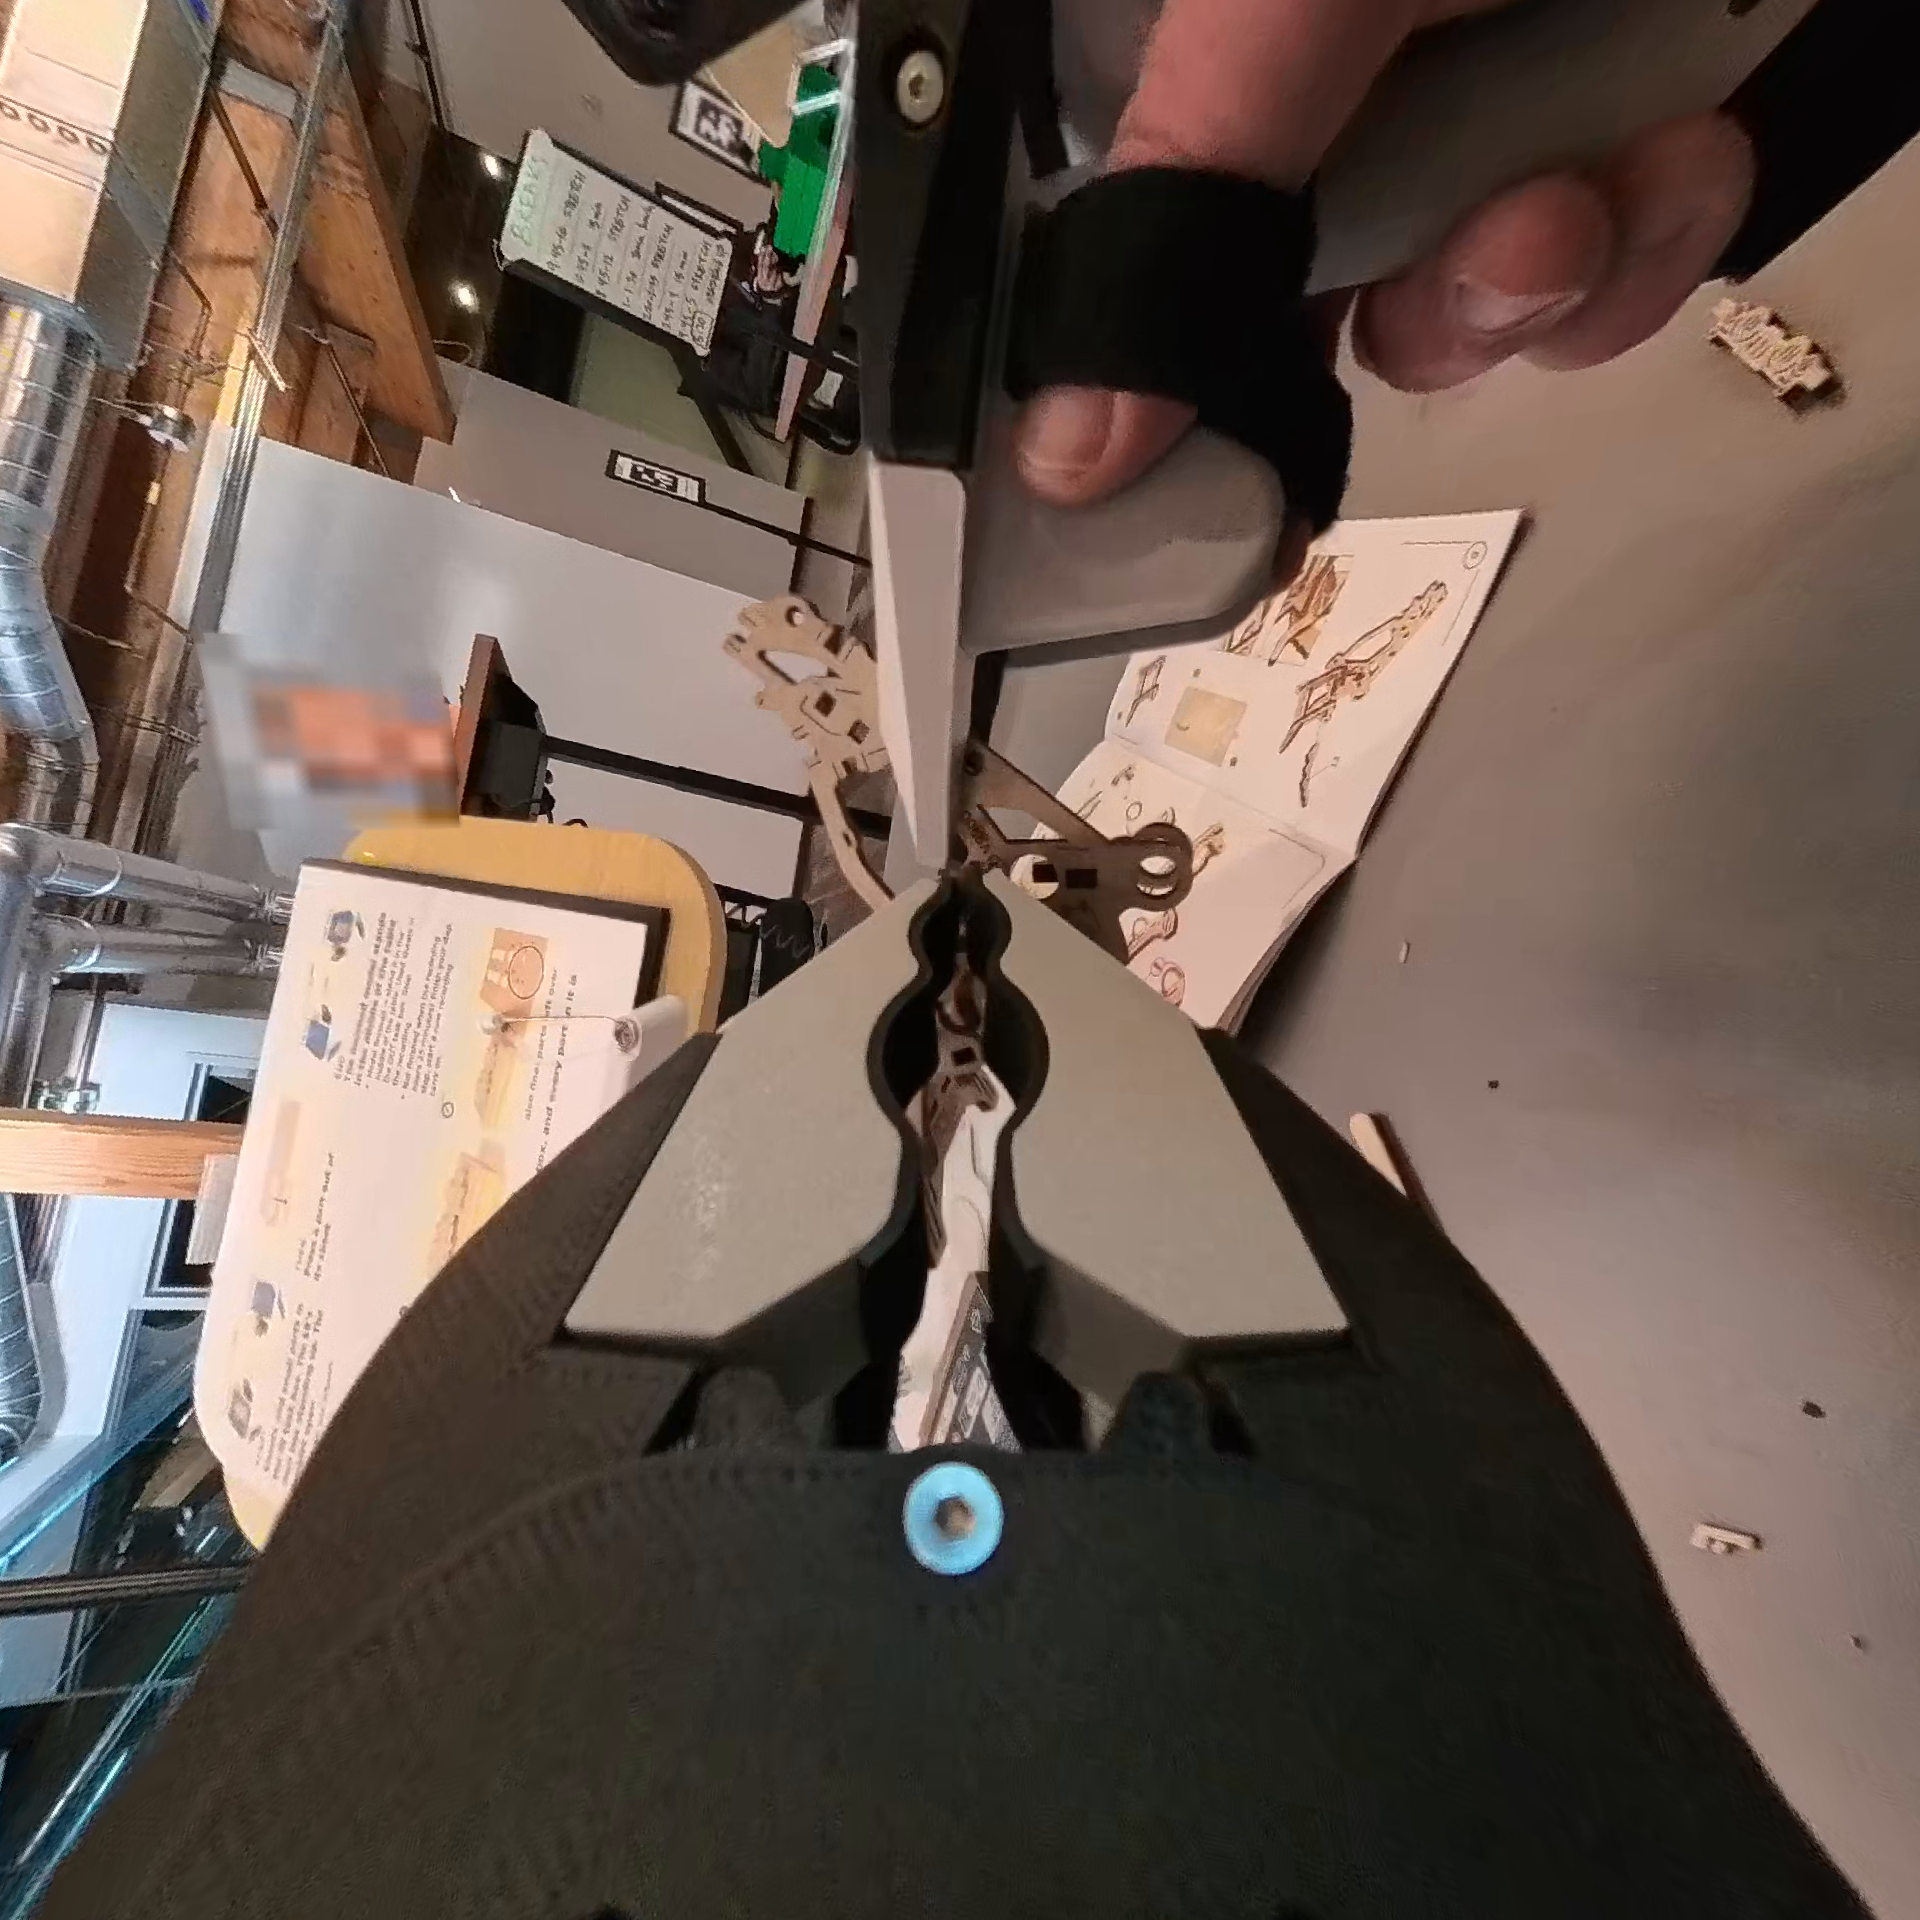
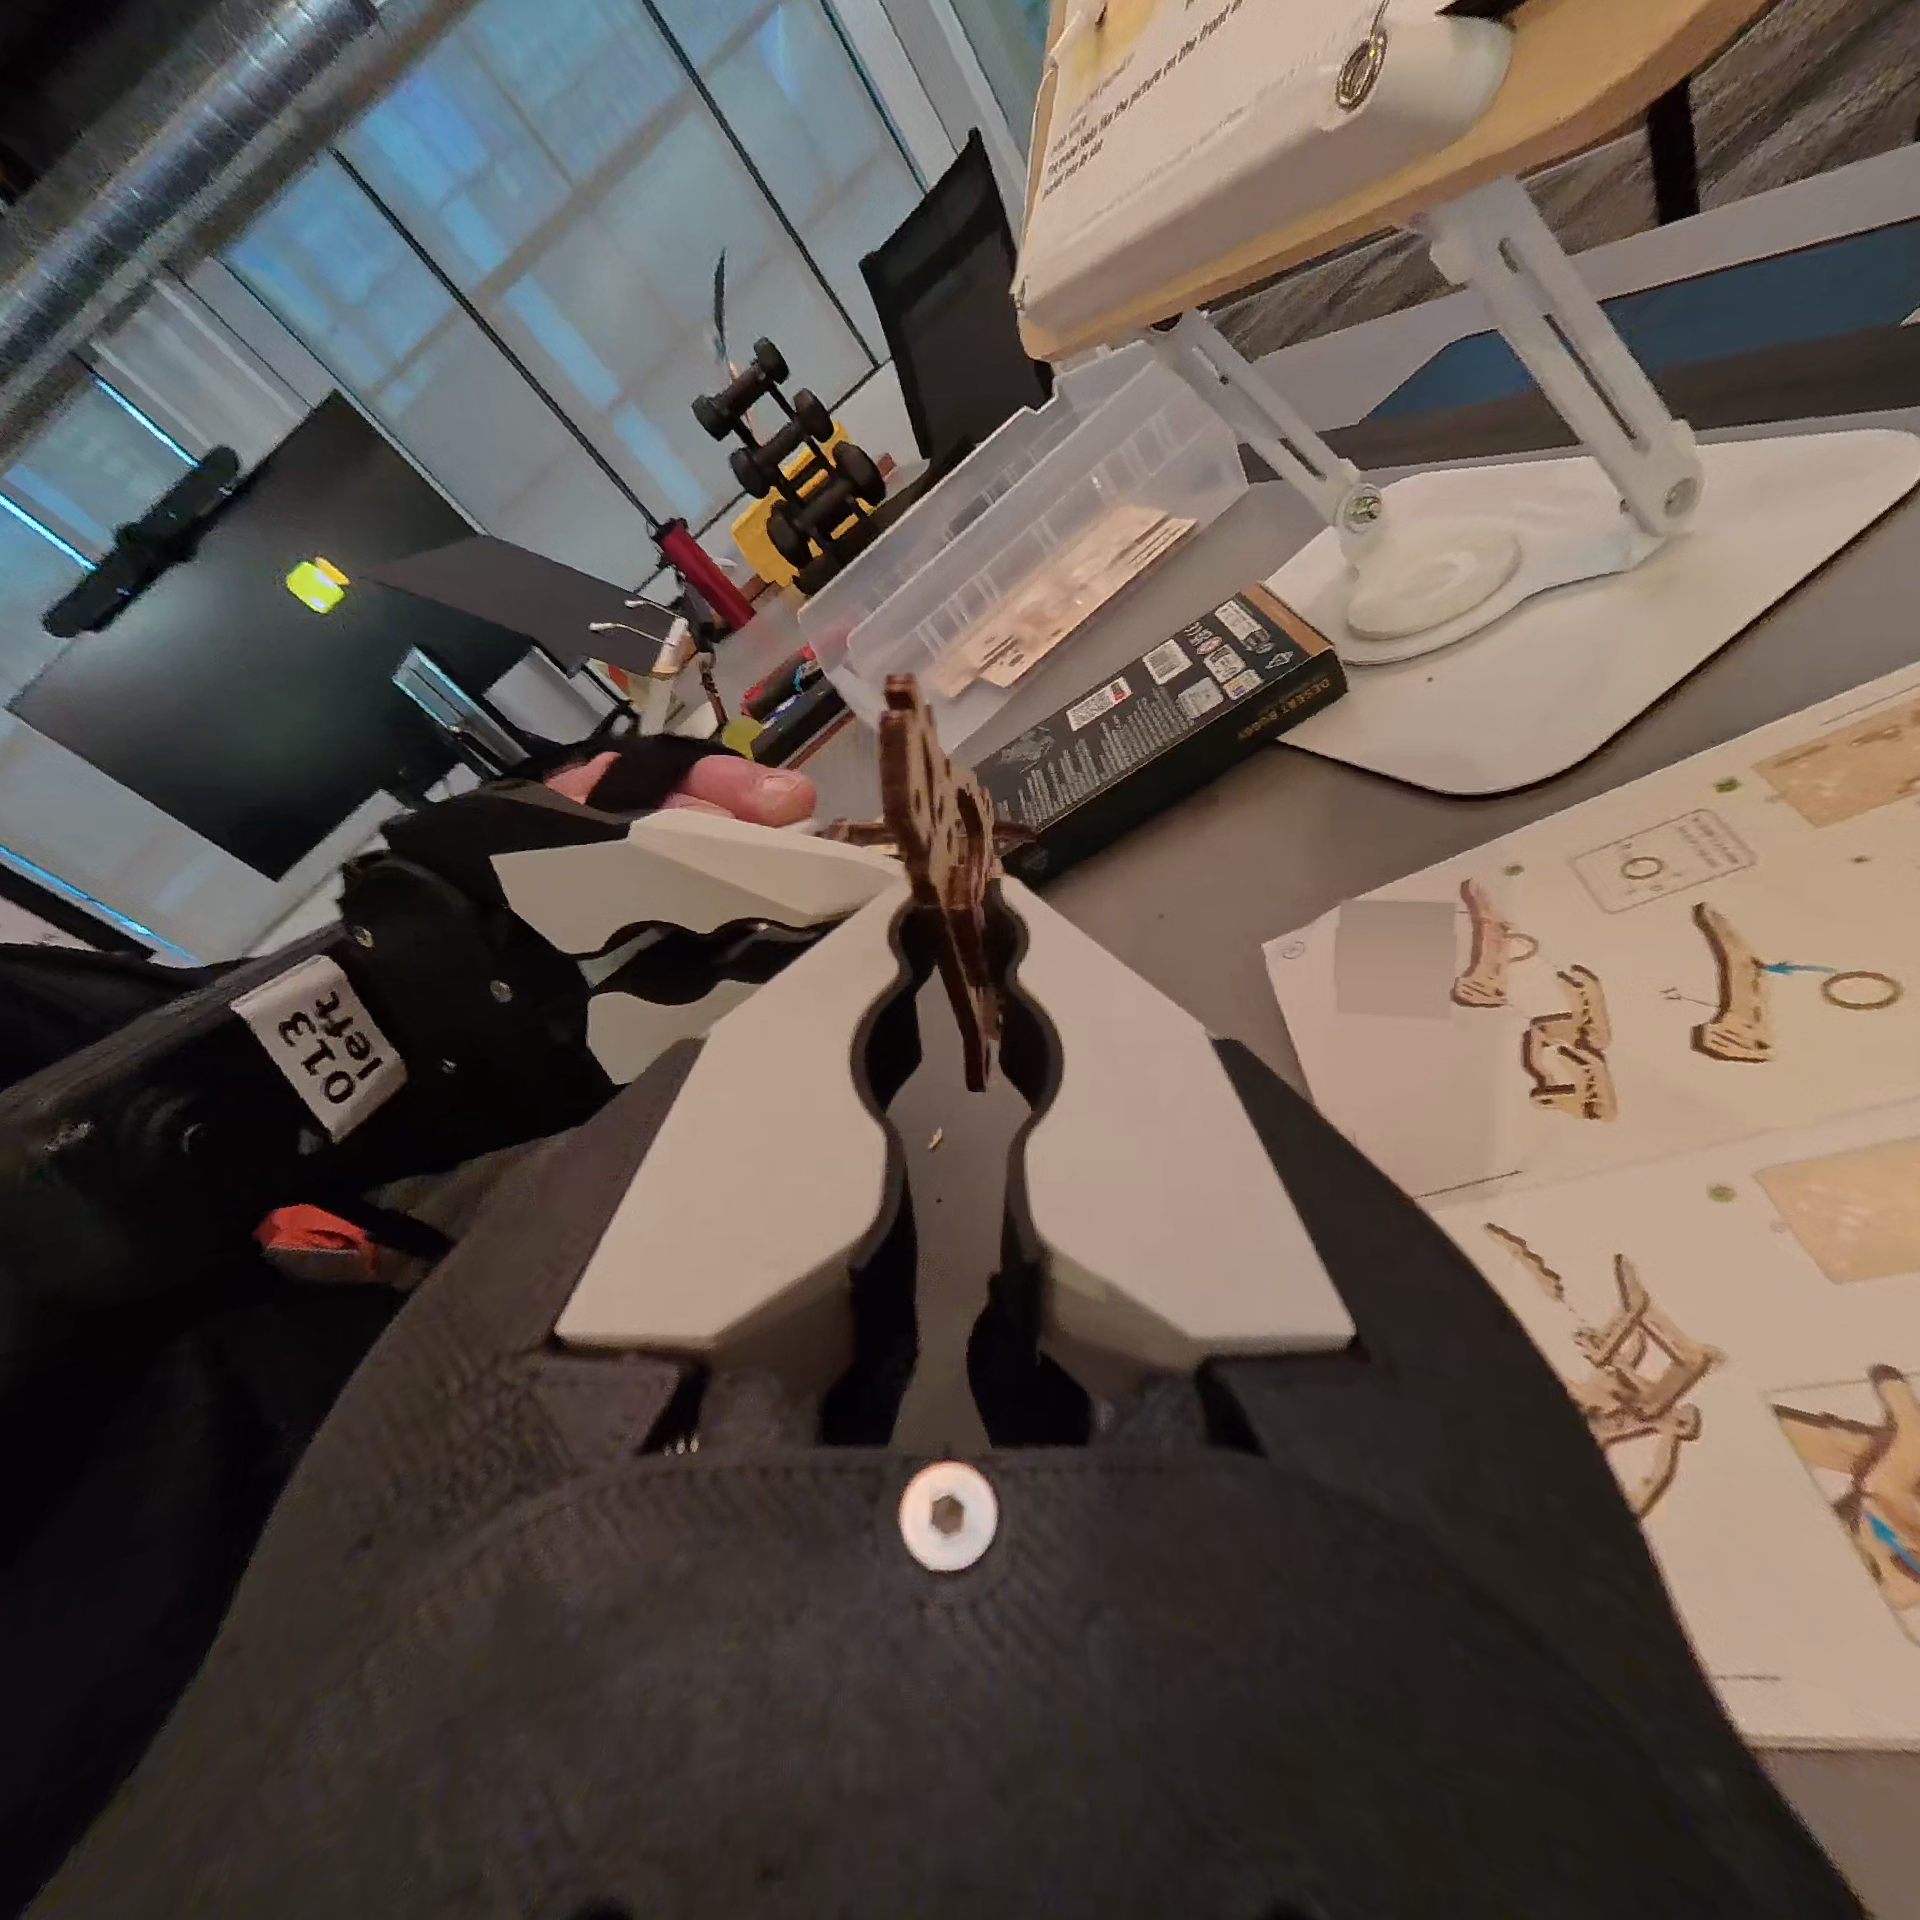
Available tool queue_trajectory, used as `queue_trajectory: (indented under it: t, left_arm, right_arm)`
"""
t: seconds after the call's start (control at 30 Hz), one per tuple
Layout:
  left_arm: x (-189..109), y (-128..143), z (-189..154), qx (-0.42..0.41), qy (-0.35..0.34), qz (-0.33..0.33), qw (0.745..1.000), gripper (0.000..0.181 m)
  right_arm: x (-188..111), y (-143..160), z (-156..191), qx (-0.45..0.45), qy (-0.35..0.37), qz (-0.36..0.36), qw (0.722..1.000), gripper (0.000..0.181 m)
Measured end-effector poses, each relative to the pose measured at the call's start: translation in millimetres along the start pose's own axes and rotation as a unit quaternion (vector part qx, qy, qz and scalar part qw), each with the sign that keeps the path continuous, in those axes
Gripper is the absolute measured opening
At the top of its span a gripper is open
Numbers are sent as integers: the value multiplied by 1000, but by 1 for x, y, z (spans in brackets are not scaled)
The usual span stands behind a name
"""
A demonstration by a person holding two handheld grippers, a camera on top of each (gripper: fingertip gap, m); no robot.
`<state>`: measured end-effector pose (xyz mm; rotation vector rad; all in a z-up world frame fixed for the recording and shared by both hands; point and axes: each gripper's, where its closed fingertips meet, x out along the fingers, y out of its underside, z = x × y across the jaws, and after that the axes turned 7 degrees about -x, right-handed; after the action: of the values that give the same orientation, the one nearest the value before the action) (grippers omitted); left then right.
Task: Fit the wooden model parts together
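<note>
1. Your left hand-held gripper is clamped on a thin wooden part running edge-on between its fingers.
2. Your right hand-held gripper is clamped on the flat wooden model piece, which stands up at 12 o'clock from its tips.
3. Both parts hang above the table, tips nearly touching.
4. Push off-line and the thin ply could twist, snap or slip from either grip.
5. The instruction sheet lies at 3 o'clock.
</note>
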<state>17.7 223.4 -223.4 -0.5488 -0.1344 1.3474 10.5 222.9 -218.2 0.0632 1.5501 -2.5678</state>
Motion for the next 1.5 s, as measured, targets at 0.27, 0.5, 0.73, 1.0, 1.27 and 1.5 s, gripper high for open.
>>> queue_trajectory:
  t: [0.27, 0.5, 0.73, 1.0, 1.27, 1.5]
  left_arm:
    - [3, -2, -4, 26, 11, 21, 999, 0]
    - [1, 3, -10, 25, 16, 43, 999, 0]
    - [2, 10, -11, -30, 37, 60, 997, 0]
    - [7, 12, -19, -44, 36, 58, 997, 0]
    - [7, 7, -15, -60, 28, 48, 997, 0]
    - [11, 5, -14, -57, 25, 46, 997, 0]
  right_arm:
    - [1, -6, -8, 31, 38, -22, 999, 4]
    - [6, -2, -13, 38, 59, -24, 997, 3]
    - [10, 1, -14, 4, 79, -12, 997, 4]
    - [8, 12, -17, 17, 59, 3, 998, 14]
    - [-1, 15, -13, -7, 37, 10, 999, 7]
    - [-4, 12, -17, -2, 44, -8, 999, 4]
